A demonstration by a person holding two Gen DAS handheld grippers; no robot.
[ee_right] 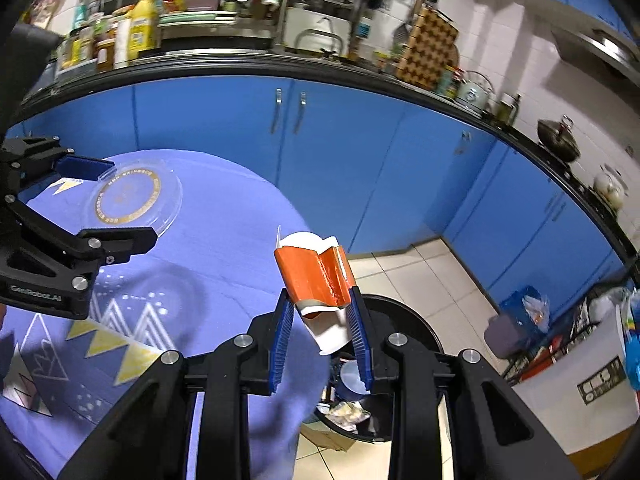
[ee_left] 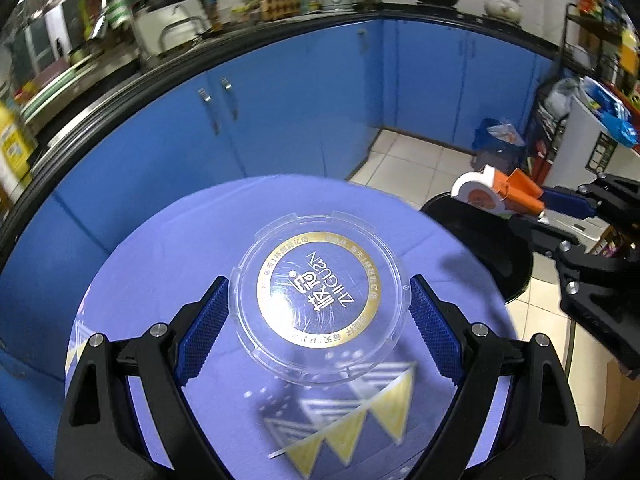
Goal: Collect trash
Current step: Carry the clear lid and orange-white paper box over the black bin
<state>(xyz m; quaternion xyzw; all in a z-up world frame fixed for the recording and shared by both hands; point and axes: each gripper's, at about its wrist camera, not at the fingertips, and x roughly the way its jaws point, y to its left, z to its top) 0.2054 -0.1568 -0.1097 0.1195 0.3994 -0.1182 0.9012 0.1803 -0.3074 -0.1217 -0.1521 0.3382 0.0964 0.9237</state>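
Note:
A clear round plastic lid (ee_left: 320, 296) with a gold ring and white lettering sits between the blue pads of my left gripper (ee_left: 318, 312). The pads stand at its two edges, above the purple round table (ee_left: 160, 264). The lid also shows in the right wrist view (ee_right: 136, 200). My right gripper (ee_right: 320, 308) is shut on a crushed orange and white paper cup (ee_right: 316, 276), held past the table's edge over a black trash bin (ee_right: 416, 320). The cup and bin (ee_left: 480, 240) also show in the left wrist view (ee_left: 492, 192).
Crumpled trash (ee_right: 348, 412) lies inside the bin. Blue kitchen cabinets (ee_left: 280, 112) curve around behind the table, with a crowded counter (ee_right: 240, 40) on top. White floor tiles (ee_left: 412, 160), a small blue-lined bin (ee_left: 496, 140) and a white appliance (ee_left: 588, 148) stand at the right.

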